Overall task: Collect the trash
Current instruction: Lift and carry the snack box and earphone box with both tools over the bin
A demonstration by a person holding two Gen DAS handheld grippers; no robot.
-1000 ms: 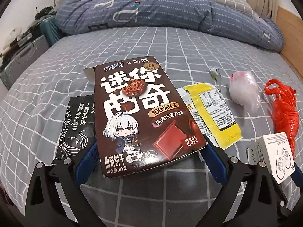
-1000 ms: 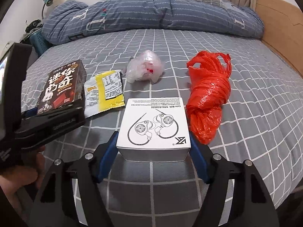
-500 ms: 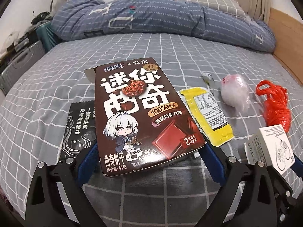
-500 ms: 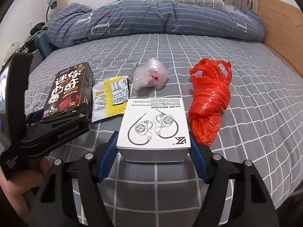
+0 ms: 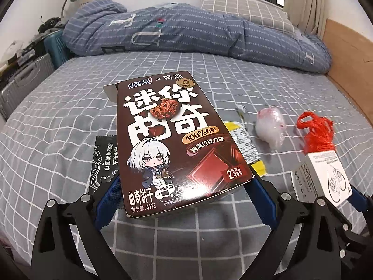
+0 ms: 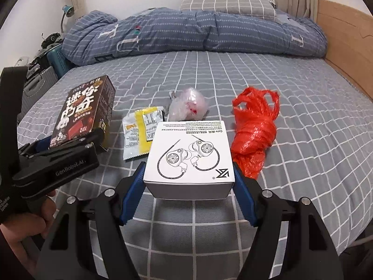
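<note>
The brown cookie box (image 5: 177,144) sat clamped between the left gripper's (image 5: 184,196) fingers, held above the bed (image 5: 233,74); the white earphone box (image 6: 188,154) was clamped likewise in the right gripper (image 6: 188,186). Carrying both off well probably meant keeping them level with a firm squeeze. On the bed lay a yellow wrapper (image 6: 142,130), a clear crumpled bag (image 6: 188,103), a red bag (image 6: 254,128) and a black sachet (image 5: 105,158). No bin was in view.
</note>
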